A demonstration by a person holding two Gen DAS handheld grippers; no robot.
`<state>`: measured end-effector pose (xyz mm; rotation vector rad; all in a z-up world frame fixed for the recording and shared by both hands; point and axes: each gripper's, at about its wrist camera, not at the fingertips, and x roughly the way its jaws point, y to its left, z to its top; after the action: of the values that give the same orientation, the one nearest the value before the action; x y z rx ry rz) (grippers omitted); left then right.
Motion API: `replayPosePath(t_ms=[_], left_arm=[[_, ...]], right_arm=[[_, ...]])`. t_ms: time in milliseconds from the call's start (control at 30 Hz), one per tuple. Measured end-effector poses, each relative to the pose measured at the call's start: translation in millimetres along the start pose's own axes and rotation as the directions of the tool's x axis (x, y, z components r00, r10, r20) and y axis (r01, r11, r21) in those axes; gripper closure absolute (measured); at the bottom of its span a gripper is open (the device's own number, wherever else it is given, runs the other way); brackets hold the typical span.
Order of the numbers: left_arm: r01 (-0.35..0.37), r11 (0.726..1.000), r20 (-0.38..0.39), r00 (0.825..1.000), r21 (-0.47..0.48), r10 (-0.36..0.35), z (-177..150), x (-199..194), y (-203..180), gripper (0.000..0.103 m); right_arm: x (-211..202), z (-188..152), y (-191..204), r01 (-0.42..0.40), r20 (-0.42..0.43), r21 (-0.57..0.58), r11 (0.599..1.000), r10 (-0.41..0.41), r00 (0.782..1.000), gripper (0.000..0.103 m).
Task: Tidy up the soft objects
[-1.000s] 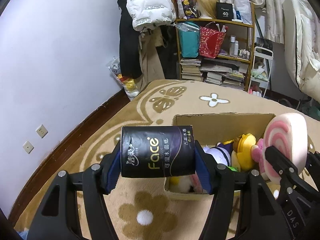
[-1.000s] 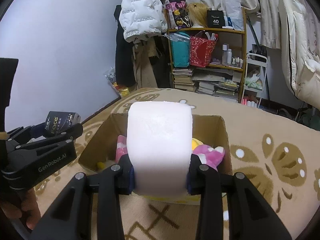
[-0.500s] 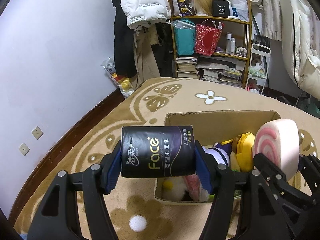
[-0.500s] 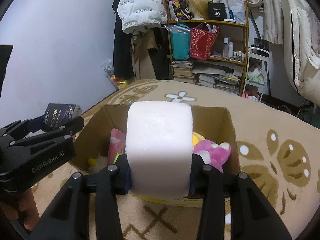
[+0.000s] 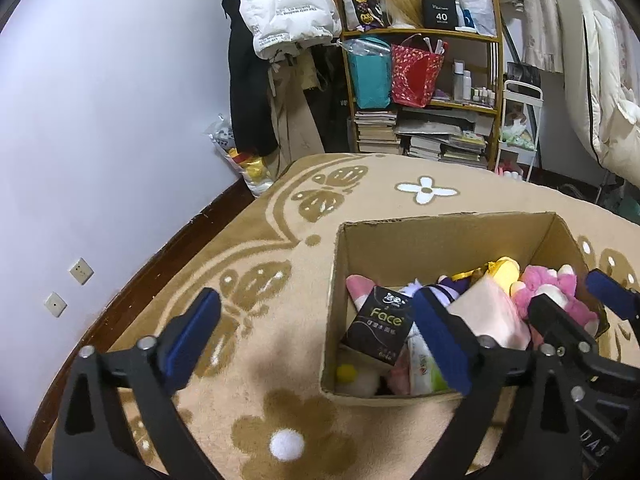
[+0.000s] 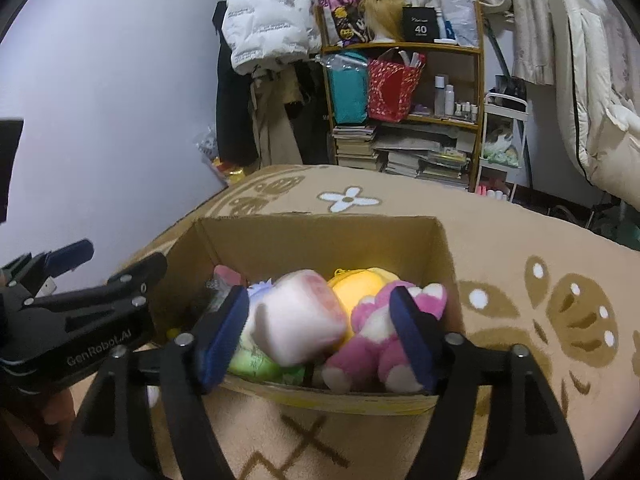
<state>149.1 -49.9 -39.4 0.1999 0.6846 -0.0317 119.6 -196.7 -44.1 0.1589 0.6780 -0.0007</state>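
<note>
A cardboard box (image 5: 440, 236) (image 6: 320, 240) stands on the rug, filled with soft toys. The black "Face" tissue pack (image 5: 380, 324) lies tilted inside the box at its left side. The pink-and-white roll cushion (image 6: 300, 320) (image 5: 492, 316) lies on the toys, blurred, beside a pink plush (image 6: 384, 336) and a yellow plush (image 6: 360, 284). My left gripper (image 5: 316, 340) is open and empty over the box's left wall. My right gripper (image 6: 320, 336) is open and empty above the box's near edge, and it also shows in the left wrist view (image 5: 580, 304).
A beige patterned rug (image 5: 424, 190) covers the floor. A shelf (image 5: 424, 92) with books and bags and hanging coats (image 5: 280, 12) stand at the back wall. A white wall (image 5: 100, 120) with sockets runs on the left. Bedding (image 5: 600, 80) is on the right.
Both grippers opened. The tissue pack dropped from the left gripper into the box. The roll cushion dropped from the right gripper onto the toys.
</note>
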Motion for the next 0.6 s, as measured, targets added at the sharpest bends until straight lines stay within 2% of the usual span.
replayPosePath(t_ms=[100, 300, 600], left_arm=[[-0.002, 1.0, -0.002, 1.0, -0.004, 0.002, -1.4, -4.2, 2.7, 0.001], [-0.016, 1.0, -0.004, 1.0, -0.001, 0.016, -7.6, -14.5, 2.9, 0.0], [-0.007, 1.0, 0.001, 1.0, 0.0, 0.007, -17.5, -40.8, 5.3, 0.0]], right_arm=[[-2.6, 1.0, -5.3, 0.004, 0.002, 0.022, 1.0, -0.004, 1.0, 0.014], [-11.2, 0.9, -9.1, 0.006, 0.006, 0.043, 0.999, -0.007, 1.0, 0.001], [-30.9, -2.6, -7.1, 0.037, 0.027, 0.03, 0.999, -0.038, 0.999, 0.001]])
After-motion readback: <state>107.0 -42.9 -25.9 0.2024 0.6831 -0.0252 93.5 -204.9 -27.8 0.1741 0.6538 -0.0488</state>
